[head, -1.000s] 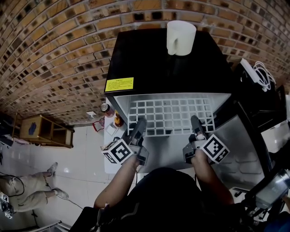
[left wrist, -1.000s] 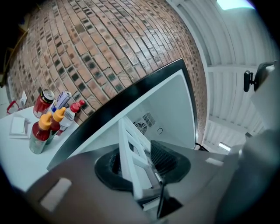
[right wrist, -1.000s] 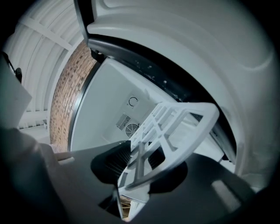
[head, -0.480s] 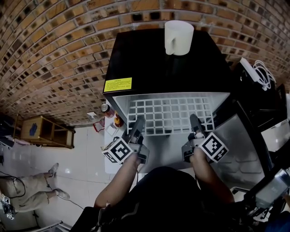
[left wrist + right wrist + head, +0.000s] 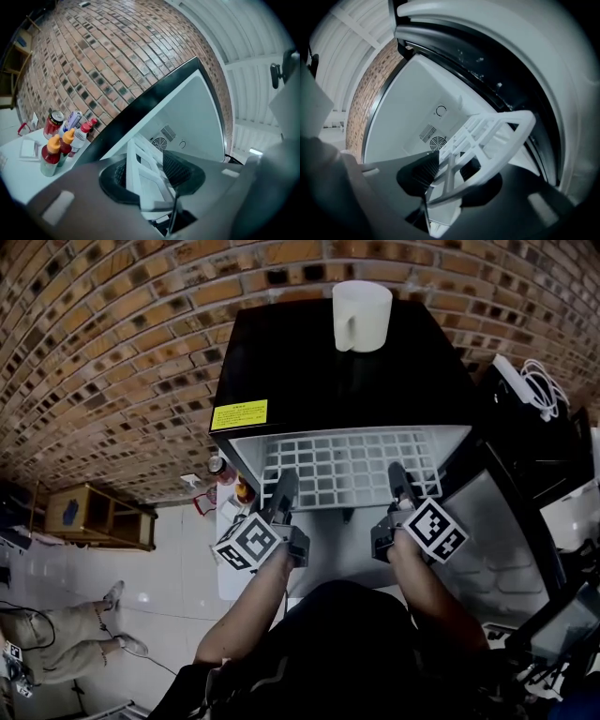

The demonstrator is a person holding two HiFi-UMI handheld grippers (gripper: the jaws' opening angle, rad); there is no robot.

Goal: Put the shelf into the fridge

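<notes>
Behind everything is a brick wall (image 5: pixel 112 352). In front of it stands one black fridge (image 5: pixel 337 381), with its inside open to the person. One white grid shelf (image 5: pixel 352 465) lies level in the fridge opening. Most of it is already in, and only its front edge is near the person.

Two grippers are at this edge, the left gripper (image 5: pixel 284 486) on the left part and the right gripper (image 5: pixel 398 474) on the right part. The jaws of both have just been opening. The shelf edge is between the pads of each, but the pads no longer seem to press on it. I judge that the shelf now rests on the fridge itself.

The step in hand is the end of the insertion, the letting go. The next move probably calls for drawing both grippers straight back. If the shelf is not fully seated, an equal push on both sides would keep it from skewing.

One mug (image 5: pixel 361 317) stands on the fridge top. On a white surface left of the fridge I count two cans (image 5: pixel 54 123) and three small bottles (image 5: pixel 51 154).
</notes>
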